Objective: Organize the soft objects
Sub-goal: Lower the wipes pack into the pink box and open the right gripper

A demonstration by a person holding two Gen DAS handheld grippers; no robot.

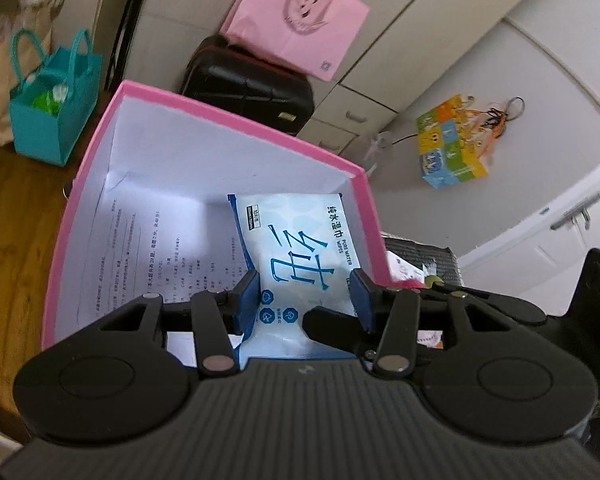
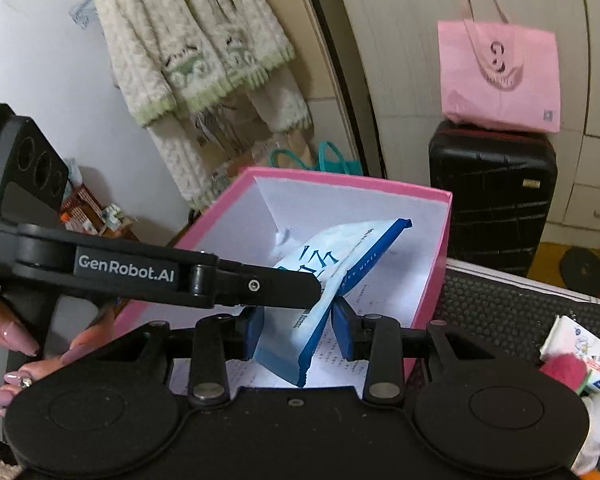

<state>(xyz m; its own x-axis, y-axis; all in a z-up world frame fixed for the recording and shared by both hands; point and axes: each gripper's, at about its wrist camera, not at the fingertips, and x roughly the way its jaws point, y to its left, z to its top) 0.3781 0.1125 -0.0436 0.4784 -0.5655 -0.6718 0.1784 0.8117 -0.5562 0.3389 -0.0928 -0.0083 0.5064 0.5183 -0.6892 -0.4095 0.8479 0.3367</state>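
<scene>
A blue-and-white pack of wet wipes (image 1: 300, 248) hangs tilted inside an open pink box (image 1: 240, 116), above a printed sheet (image 1: 160, 248) on the box floor. My left gripper (image 1: 304, 300) is shut across the pack's width, with a blue pad on each side. In the right wrist view my right gripper (image 2: 300, 332) is shut on the near end of the same pack (image 2: 340, 256), which folds between the pads. The left gripper's finger (image 2: 260, 284) reaches the pack from the left, over the box (image 2: 340, 180).
Behind the box stand a black suitcase (image 2: 492, 192) with a pink bag (image 2: 500, 76) on top, a teal bag (image 1: 52, 112) and white cabinets. A fleece garment (image 2: 188, 60) hangs at the back. To the right, a black mat (image 2: 520, 308) bears a pink plush item (image 2: 564, 372). A hand (image 2: 16, 352) holds the left gripper.
</scene>
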